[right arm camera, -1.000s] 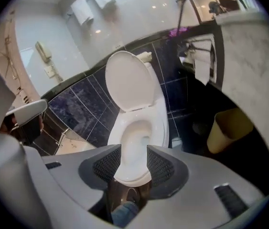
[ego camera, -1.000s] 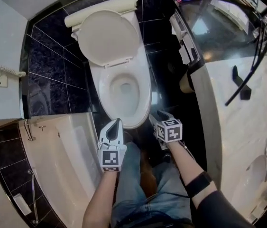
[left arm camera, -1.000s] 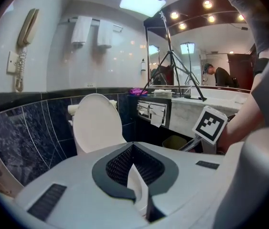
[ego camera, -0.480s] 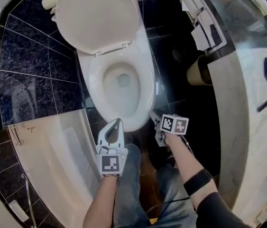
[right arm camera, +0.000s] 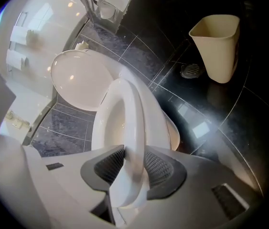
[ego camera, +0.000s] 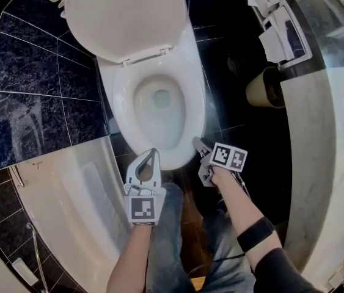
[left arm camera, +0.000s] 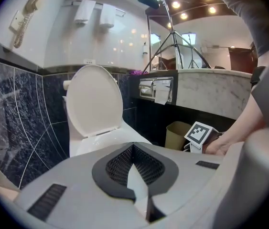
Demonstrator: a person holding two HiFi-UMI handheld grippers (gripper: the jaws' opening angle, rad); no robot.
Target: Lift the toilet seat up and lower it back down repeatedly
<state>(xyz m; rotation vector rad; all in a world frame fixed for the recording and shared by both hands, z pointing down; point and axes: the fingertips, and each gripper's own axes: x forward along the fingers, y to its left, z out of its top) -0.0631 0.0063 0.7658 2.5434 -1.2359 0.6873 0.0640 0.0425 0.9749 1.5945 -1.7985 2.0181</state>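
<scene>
Okay, right gripper (right arm camera: 130, 163) is rolled on its side at the front lip of the toilet seat (right arm camera: 135, 113) — its jaws have just been closing and now pinch that lip, the seat lying flat on the bowl and running away from me to the hinge under the raised lid (ego camera: 126, 17). Left gripper (ego camera: 153, 153) hangs just beside the bowl's front, jaws pressed together on nothing. I judge the upward swing is unobstructed — bin (ego camera: 263, 87) and bathtub (ego camera: 80, 194) sit off to either side.
</scene>
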